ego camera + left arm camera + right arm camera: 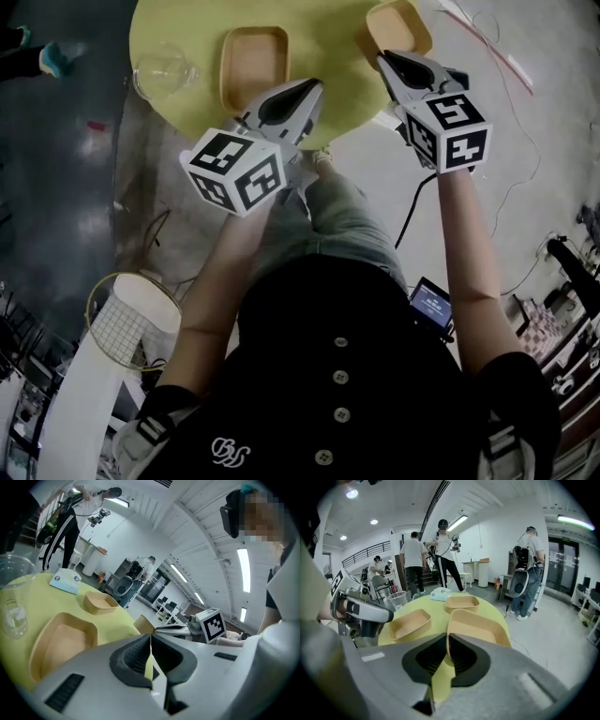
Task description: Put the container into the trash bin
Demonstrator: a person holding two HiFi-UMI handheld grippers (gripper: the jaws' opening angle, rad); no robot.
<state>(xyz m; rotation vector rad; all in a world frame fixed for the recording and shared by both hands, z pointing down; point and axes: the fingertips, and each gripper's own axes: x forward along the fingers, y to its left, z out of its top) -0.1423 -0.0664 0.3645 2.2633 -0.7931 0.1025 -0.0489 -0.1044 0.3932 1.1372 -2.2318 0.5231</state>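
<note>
Three tan containers show in the right gripper view. My right gripper is shut on the near rim of one tan container, which sits tilted at the yellow table's right edge. A second container lies on the table just beyond my left gripper, whose jaws are shut with nothing between them. The third container rests farther back. The trash bin, a wire basket with a white liner, stands on the floor at the lower left of the head view.
A clear plastic cup stands on the table's left side, and a blue-and-white packet lies farther back. Cables run over the floor to the right. Several people stand in the room behind the table.
</note>
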